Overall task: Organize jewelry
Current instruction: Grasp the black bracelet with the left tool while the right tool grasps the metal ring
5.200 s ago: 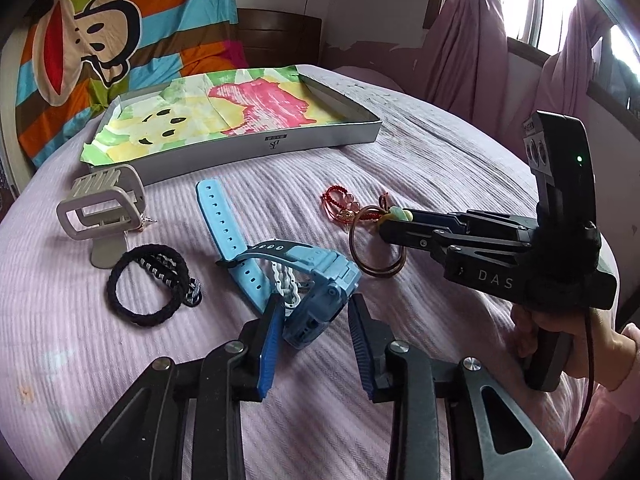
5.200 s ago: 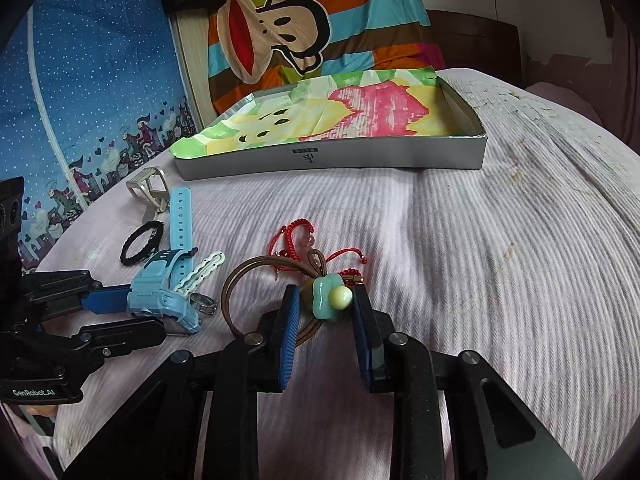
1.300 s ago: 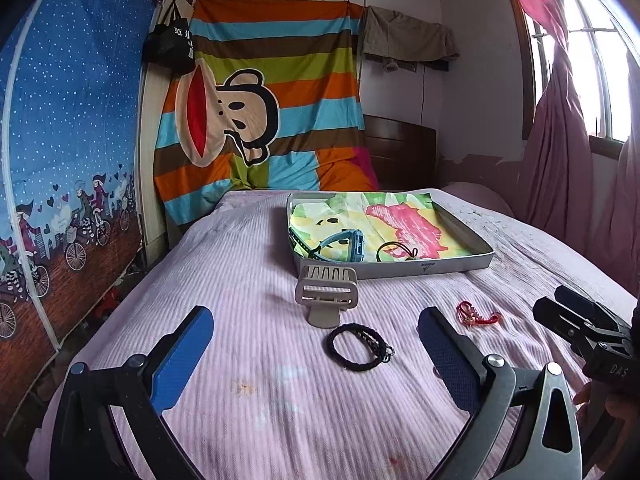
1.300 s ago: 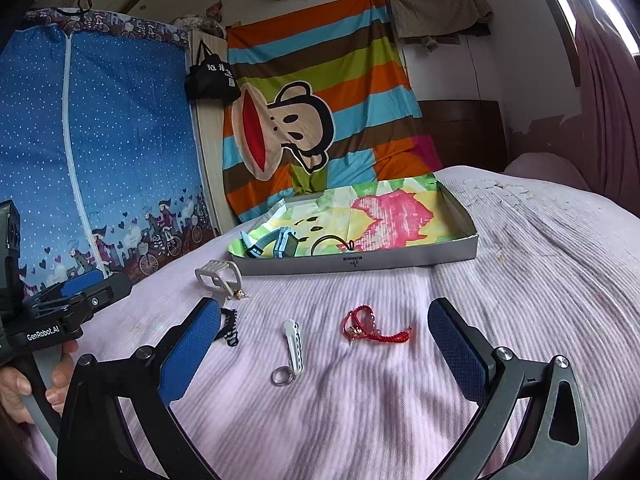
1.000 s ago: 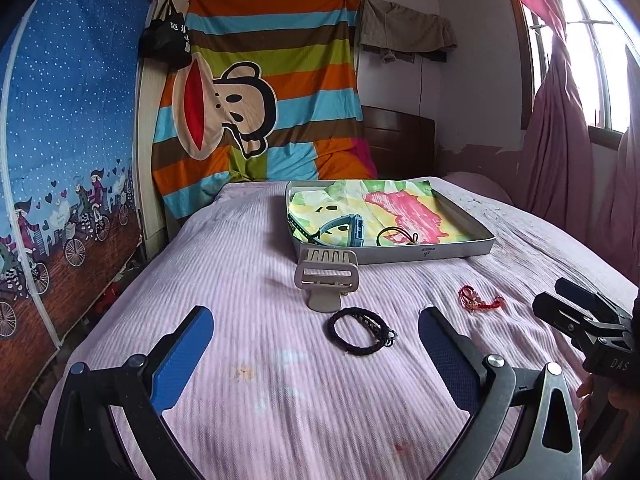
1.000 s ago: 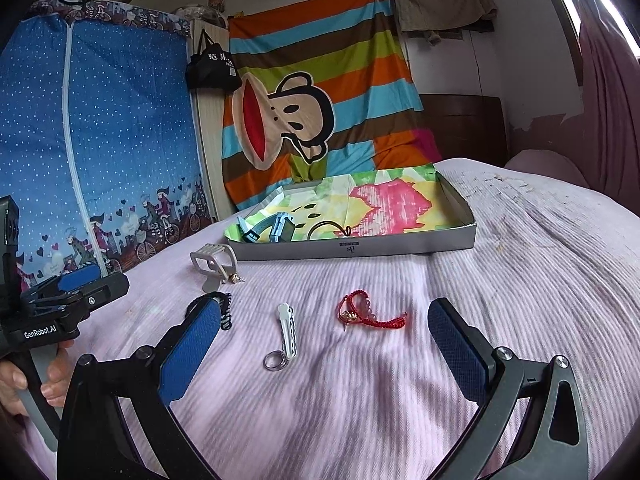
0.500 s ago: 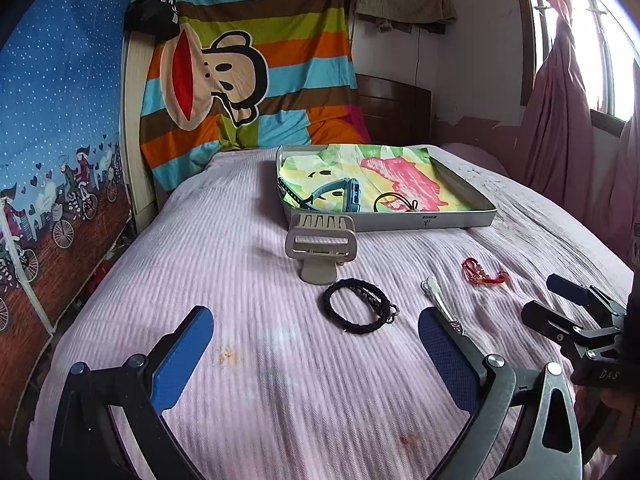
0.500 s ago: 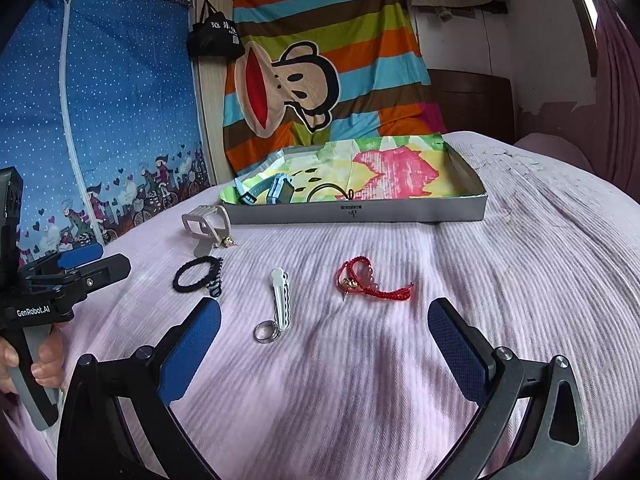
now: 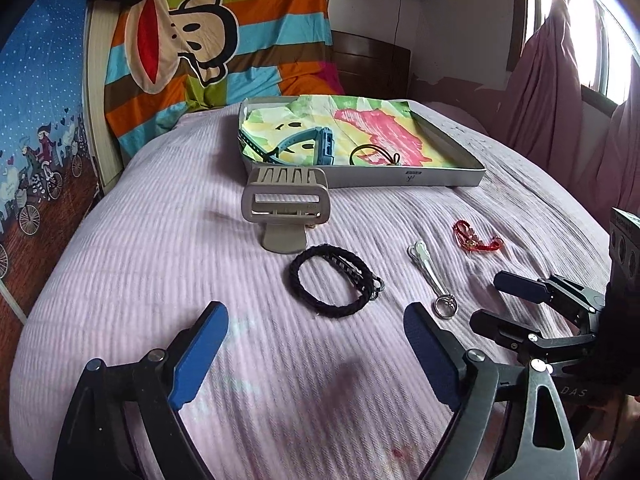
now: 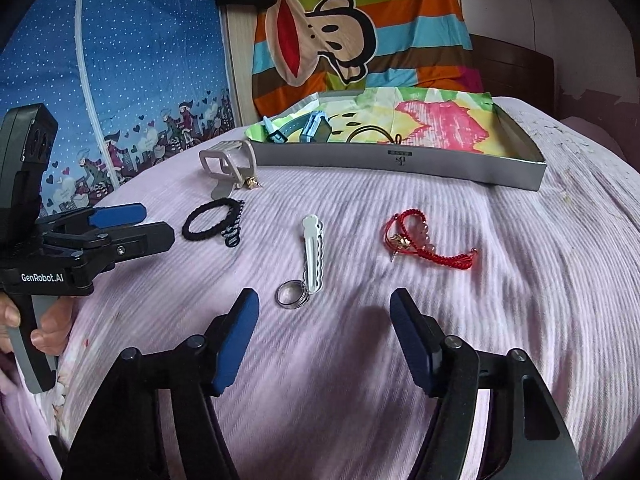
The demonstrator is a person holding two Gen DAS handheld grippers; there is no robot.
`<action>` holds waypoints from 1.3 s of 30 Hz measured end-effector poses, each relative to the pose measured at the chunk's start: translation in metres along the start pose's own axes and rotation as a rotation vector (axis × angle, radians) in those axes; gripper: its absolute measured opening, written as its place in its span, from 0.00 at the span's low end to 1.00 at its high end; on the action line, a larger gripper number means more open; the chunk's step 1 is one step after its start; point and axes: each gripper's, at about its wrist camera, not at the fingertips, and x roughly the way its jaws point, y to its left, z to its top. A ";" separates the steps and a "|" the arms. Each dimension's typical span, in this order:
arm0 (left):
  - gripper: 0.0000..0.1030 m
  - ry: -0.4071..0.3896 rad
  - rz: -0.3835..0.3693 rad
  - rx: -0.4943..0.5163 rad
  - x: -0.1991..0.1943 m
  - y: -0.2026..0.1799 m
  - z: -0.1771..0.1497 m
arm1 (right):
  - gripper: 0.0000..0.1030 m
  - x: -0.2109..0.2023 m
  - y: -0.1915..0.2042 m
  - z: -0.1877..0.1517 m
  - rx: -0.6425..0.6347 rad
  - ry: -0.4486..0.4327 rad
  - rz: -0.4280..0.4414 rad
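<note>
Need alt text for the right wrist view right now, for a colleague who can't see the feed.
The open right gripper hovers over a pink bedspread, just short of a silver ring touching a white hair clip. A red bracelet, black braided bracelet and grey clip lie beyond, before a tray holding a blue watch.

We see a bed (image 9: 160, 240) with a pale pink ribbed cover. Behind it hangs a striped cloth (image 9: 224, 40) with a big monkey face. On the left is a blue curtain (image 10: 120, 60) with white dots and little bikes. Pink drapes (image 9: 560, 100) hang by a bright window (image 9: 608, 40). The wall (image 9: 460, 20) is white.
</note>
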 end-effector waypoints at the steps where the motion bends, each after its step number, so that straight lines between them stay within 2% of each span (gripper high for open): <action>1: 0.82 0.009 -0.004 0.005 0.002 -0.001 0.001 | 0.56 0.002 0.001 0.000 -0.005 0.009 0.008; 8: 0.70 0.054 -0.018 0.045 0.018 -0.008 0.007 | 0.38 0.019 0.009 0.002 -0.038 0.070 0.051; 14: 0.60 0.064 -0.024 0.042 0.025 -0.009 0.008 | 0.37 0.028 0.013 0.004 -0.056 0.094 0.069; 20: 0.43 0.052 -0.045 0.002 0.023 0.000 0.007 | 0.30 0.034 0.012 0.007 -0.050 0.101 0.081; 26: 0.26 0.056 -0.048 0.010 0.025 -0.002 0.005 | 0.19 0.035 0.013 0.007 -0.055 0.102 0.084; 29: 0.16 0.060 -0.054 0.008 0.026 -0.002 0.004 | 0.18 0.036 0.013 0.007 -0.056 0.102 0.084; 32: 0.10 0.060 -0.059 0.009 0.025 -0.003 0.002 | 0.18 0.036 0.013 0.006 -0.052 0.102 0.087; 39: 0.07 0.033 -0.079 0.011 0.014 -0.006 -0.004 | 0.18 0.033 0.011 0.005 -0.044 0.094 0.099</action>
